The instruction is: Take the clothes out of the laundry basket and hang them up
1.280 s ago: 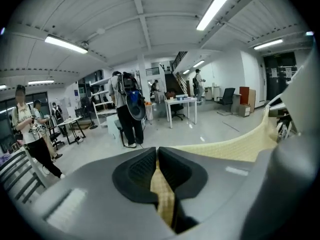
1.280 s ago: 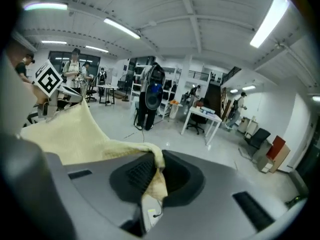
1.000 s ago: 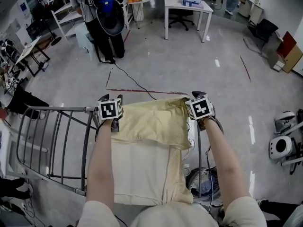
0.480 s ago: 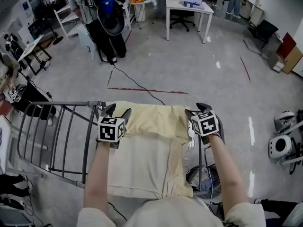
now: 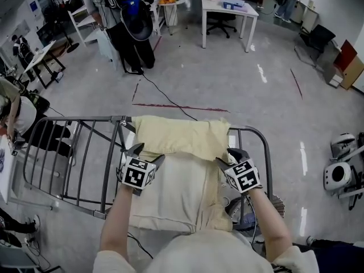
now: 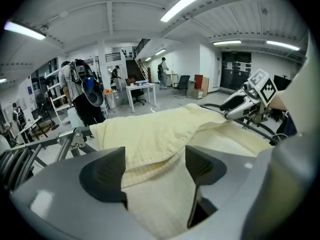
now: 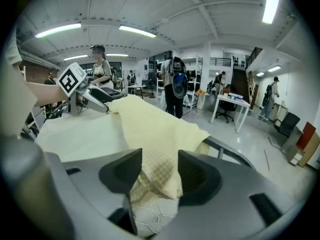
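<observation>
A pale yellow cloth (image 5: 182, 138) lies draped over the grey metal drying rack (image 5: 74, 121), its far part folded back on itself. My left gripper (image 5: 147, 154) is at the cloth's left side, by the fold's near edge. In the left gripper view it (image 6: 155, 170) is open; its jaws have just been opening, with cloth lying under the gap and no pad pressing on it. My right gripper (image 5: 227, 156) is at the fold's right corner. Its jaws (image 7: 160, 171) have just been closing a little, the cloth's corner hangs between them, and they look open.
A round container (image 5: 245, 215) with something blue sits on the floor under the rack's right end. A person with a backpack (image 5: 128, 21) stands beyond the rack, next to a white table (image 5: 230, 7). A red floor line (image 5: 170, 107) and white machines (image 5: 338, 175) also show.
Both grippers have drawn back from the cloth's far edge toward me, to the fold's near edge. The left jaws have opened wider. The cloth now lies over the rack on its own.
</observation>
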Available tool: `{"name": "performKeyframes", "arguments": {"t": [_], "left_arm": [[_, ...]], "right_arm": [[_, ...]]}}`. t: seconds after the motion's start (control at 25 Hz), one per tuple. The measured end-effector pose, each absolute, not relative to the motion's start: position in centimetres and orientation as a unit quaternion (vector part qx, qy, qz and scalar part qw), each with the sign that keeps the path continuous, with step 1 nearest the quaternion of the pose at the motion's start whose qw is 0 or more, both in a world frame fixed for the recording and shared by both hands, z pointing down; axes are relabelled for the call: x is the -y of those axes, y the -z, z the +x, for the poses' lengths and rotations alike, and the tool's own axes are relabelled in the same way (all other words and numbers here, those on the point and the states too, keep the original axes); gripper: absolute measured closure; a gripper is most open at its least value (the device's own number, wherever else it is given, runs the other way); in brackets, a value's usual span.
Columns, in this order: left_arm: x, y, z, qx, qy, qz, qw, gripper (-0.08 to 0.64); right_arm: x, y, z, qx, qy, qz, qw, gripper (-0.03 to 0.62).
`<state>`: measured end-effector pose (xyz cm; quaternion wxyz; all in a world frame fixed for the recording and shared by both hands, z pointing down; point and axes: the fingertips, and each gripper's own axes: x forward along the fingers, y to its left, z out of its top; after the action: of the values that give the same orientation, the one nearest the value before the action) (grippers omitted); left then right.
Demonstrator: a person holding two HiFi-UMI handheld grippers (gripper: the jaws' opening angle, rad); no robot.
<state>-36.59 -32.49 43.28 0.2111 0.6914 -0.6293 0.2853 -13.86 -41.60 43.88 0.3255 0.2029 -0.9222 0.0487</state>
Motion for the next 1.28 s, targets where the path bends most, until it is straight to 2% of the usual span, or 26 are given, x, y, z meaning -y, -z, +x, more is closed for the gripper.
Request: {"name": "performKeyframes", "arguments": {"t": [0.28,0.32,0.4,0.44,0.56,0.76,1.08,1.28], "left_arm": [[32.5,-43.8,-39.0,0.666,-0.3,0.654,0.197,0.205],[32.5,-43.7,-39.3,0.672,-0.298,0.648,0.199,0.229],[32.7,-43.5,-40.2,0.685,-0.299,0.634,0.201,0.344],[32.8,-43.6,-40.6,0.688,-0.3,0.629,0.203,0.37],[33.4,-44.0,-41.3,0.684,-0.31,0.628,0.206,0.429],[34.1,-43.5,-41.2,0.659,-0.332,0.643,0.203,0.522],[38.7,-39.2,-42.6,0.671,-0.309,0.653,0.166,0.529],[44.1,-36.2,-44.3,0.686,-0.32,0.643,0.115,0.529]], "right_arm": [[39.4,-44.0,-13.0,0.926,-0.072,0.199,0.313,0.387],[39.4,-44.5,-12.9,0.923,-0.067,0.2,0.321,0.405],[39.9,-45.3,-12.6,0.918,-0.058,0.204,0.335,0.416],[40.2,-45.5,-12.4,0.916,-0.055,0.208,0.338,0.433],[41.3,-45.1,-12.3,0.915,-0.047,0.213,0.339,0.526],[43.4,-43.1,-13.2,0.92,-0.019,0.208,0.331,0.574],[50.5,-39.2,-15.9,0.915,0.058,0.222,0.333,0.577],[55.3,-37.5,-17.3,0.912,0.059,0.24,0.327,0.577]]}}
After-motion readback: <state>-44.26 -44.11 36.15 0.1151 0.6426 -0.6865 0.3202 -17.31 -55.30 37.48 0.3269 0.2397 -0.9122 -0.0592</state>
